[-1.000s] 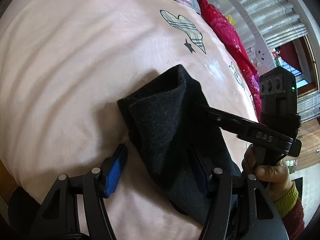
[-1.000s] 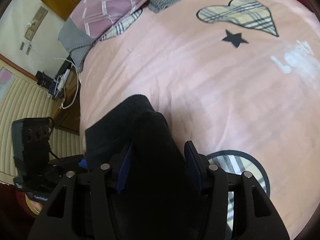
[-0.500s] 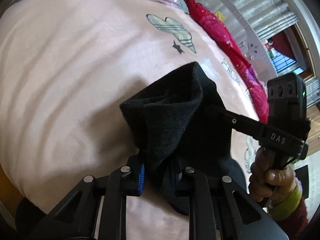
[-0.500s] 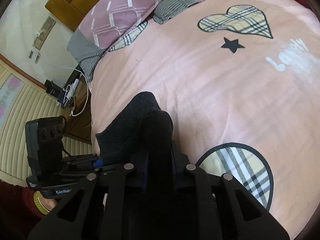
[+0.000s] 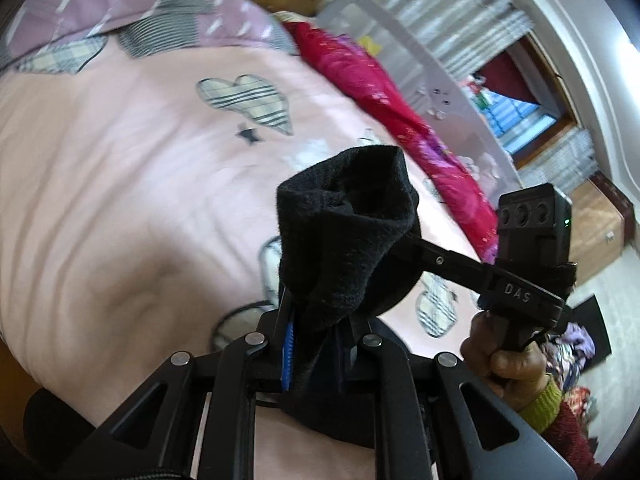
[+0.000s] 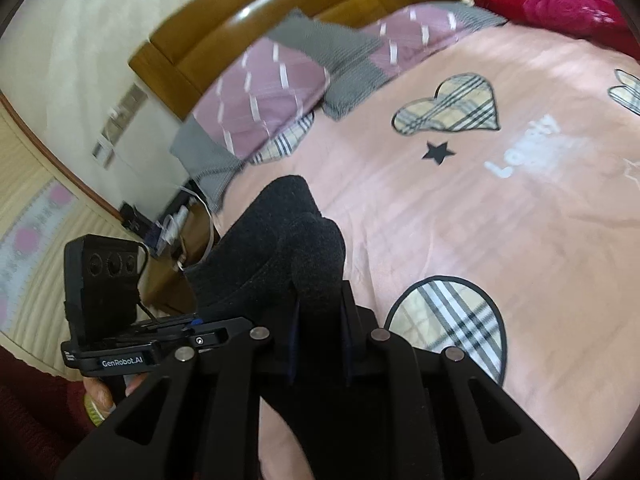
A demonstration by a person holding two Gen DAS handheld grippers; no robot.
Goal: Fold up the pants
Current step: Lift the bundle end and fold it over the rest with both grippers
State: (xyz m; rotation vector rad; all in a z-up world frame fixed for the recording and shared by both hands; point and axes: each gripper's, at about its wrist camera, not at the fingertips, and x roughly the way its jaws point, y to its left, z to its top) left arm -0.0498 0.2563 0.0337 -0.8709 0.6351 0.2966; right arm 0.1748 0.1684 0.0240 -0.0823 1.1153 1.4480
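The black pants are bunched and lifted off the pink bed sheet. My left gripper is shut on one fold of the pants, with cloth standing up above the fingers. My right gripper is shut on another fold of the pants. The right gripper also shows in the left wrist view, reaching into the cloth from the right. The left gripper shows at lower left in the right wrist view. The rest of the pants hangs below, hidden by the grippers.
The pink sheet has plaid heart patches. Purple and grey pillows lie by the wooden headboard. A red blanket lies along the bed's far side. A bedside stand with cables is at left.
Both grippers have closed on the pants and raised them off the sheet. Both views have tilted up, so the headboard and pillows now show.
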